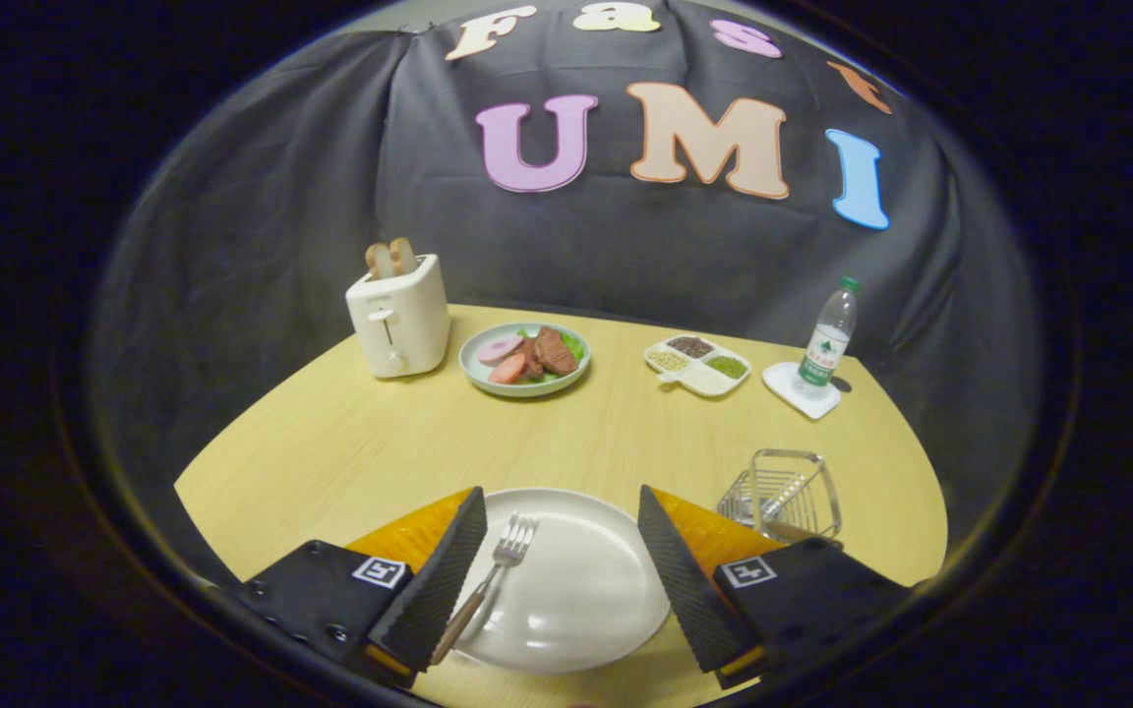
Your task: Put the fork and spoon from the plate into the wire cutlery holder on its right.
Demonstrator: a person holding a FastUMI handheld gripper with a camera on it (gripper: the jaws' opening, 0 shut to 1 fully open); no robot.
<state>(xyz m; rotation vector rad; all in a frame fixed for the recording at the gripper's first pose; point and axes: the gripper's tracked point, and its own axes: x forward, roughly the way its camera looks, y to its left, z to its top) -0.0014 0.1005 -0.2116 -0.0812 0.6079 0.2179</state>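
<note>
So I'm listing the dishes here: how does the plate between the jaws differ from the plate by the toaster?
The near plate, between the open gripper jaws, is white and holds just a fork. The far plate, beside the toaster, is pale green, looks smaller and carries sliced meat and greens. Both are round and sit on the wooden table.

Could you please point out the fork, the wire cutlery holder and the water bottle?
fork (506, 557): gripper view, on its neck, between the open jaws.
wire cutlery holder (789, 487): gripper view, on its wire wall.
water bottle (827, 344): gripper view, on its label.
</note>
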